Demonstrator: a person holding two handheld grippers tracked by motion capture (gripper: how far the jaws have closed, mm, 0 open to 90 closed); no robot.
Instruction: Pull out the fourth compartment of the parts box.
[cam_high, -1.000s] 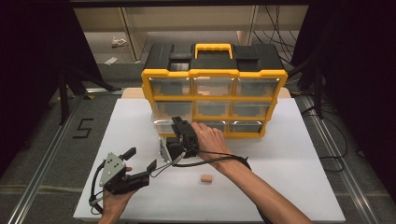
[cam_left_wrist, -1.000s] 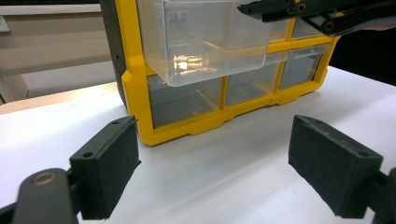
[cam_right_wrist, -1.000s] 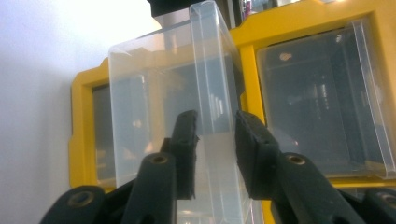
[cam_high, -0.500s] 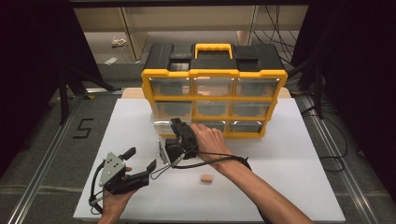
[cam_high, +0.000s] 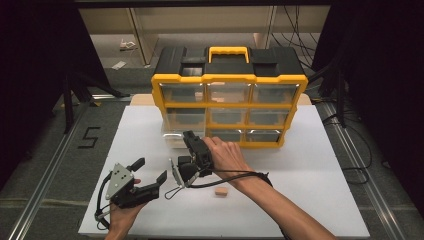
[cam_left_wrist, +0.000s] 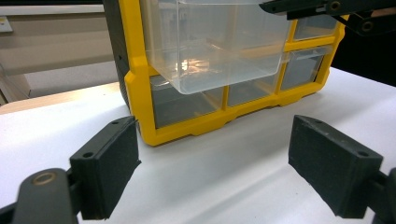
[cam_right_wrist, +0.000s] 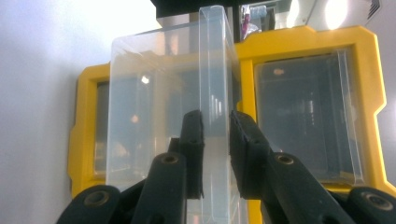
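Drawer work is in hand: the right tool (cam_high: 176, 172) has its two black jaws closed to a narrow gap on the front wall of a clear plastic drawer (cam_right_wrist: 168, 116), which stands partly pulled out of the middle row at the left of the yellow organizer (cam_high: 230, 107). In the right gripper view the thin wall runs between the pads (cam_right_wrist: 194, 140), and they appear to pinch it, having just closed a little further on it. The left tool (cam_high: 150, 175) rests near the left front of the counter (cam_high: 320, 165), jaws spread wide with nothing between them; its own view looks up at the drawer hanging out over the white surface.

To do this step well, I judge the pull should run straight along the drawer's slot, level and slow, since a thin clear wall can flex or slip out of a light pinch. Keeping the grip centred on the front edge should stop the drawer from jamming askew. The organizer may slide toward the near edge if the drawer sticks, so the free tool could steady the frame.

A small tan block (cam_high: 220, 191) lies on the counter just near of the right wrist. The counter is a white sheet; beyond it the floor is grey, with dark curtains at both sides, pale shelving at the far end, and a "5" marked (cam_high: 89, 137) on the floor at left.
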